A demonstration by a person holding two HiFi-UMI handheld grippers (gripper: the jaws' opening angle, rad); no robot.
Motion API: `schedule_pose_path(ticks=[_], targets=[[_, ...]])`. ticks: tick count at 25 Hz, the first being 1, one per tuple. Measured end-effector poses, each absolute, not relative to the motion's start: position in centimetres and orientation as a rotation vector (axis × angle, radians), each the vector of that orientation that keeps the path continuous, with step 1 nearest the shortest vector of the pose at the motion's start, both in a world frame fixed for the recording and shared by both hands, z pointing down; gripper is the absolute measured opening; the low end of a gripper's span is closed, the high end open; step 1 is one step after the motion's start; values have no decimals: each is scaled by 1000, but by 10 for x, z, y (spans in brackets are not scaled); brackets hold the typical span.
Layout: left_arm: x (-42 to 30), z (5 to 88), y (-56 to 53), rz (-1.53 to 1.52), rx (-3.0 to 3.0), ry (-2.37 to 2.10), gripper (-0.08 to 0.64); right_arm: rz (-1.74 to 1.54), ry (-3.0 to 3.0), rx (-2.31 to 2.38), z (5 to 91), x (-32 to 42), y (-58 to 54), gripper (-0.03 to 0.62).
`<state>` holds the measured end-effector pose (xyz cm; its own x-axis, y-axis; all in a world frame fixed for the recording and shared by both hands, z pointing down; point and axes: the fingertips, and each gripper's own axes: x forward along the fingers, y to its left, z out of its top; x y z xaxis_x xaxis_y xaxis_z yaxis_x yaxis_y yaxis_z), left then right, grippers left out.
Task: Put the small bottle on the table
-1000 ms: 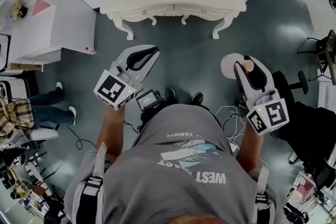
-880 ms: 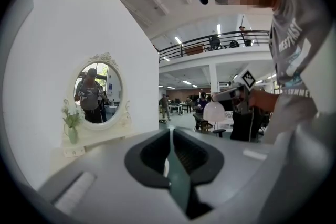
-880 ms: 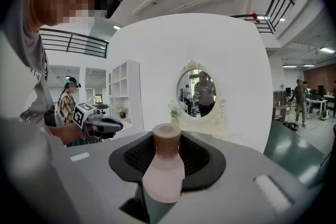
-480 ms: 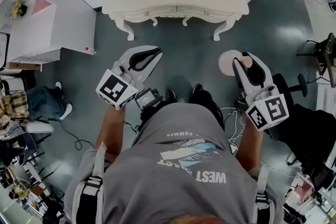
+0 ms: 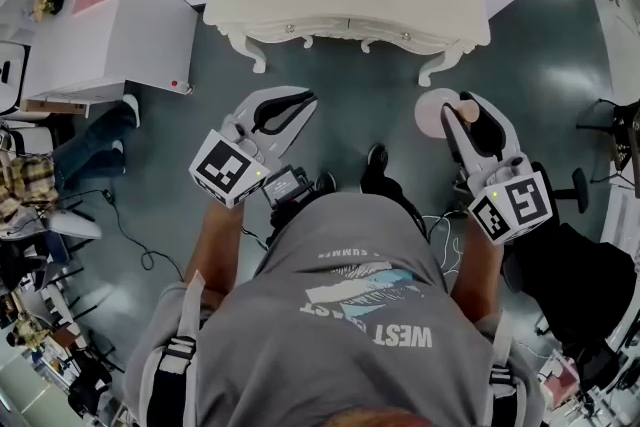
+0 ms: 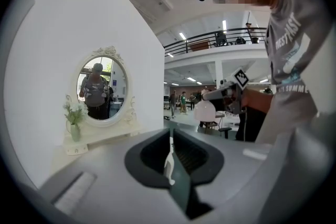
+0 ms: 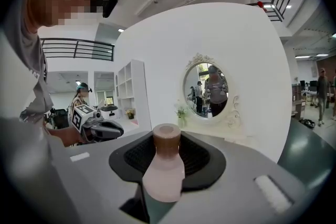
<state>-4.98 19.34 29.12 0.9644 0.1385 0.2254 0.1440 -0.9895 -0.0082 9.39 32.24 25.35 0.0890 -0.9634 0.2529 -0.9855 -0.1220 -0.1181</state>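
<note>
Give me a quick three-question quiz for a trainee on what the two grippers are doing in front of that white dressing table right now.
1. Multiple choice: what is between the jaws of the right gripper?
A) a small pink bottle with a brown cap
B) a glass vase
C) nothing
2. True or false: the left gripper has its jaws wide apart.
3. Short answer: is the bottle on the white table yet?
Key: 1 A. 2 False: the jaws are together, with nothing between them. 3 No: it is held over the floor, short of the table.
</note>
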Motion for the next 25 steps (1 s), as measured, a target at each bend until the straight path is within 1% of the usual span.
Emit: schedule_pose_path(ticks=[7,25], targets=[[-12,294,187,-367,-3101,-157,20,418,-2073,2198,255,139,302,143],[55,289,180,-388,-3099,73,20,415,-2257,2035,261,218,271,143]])
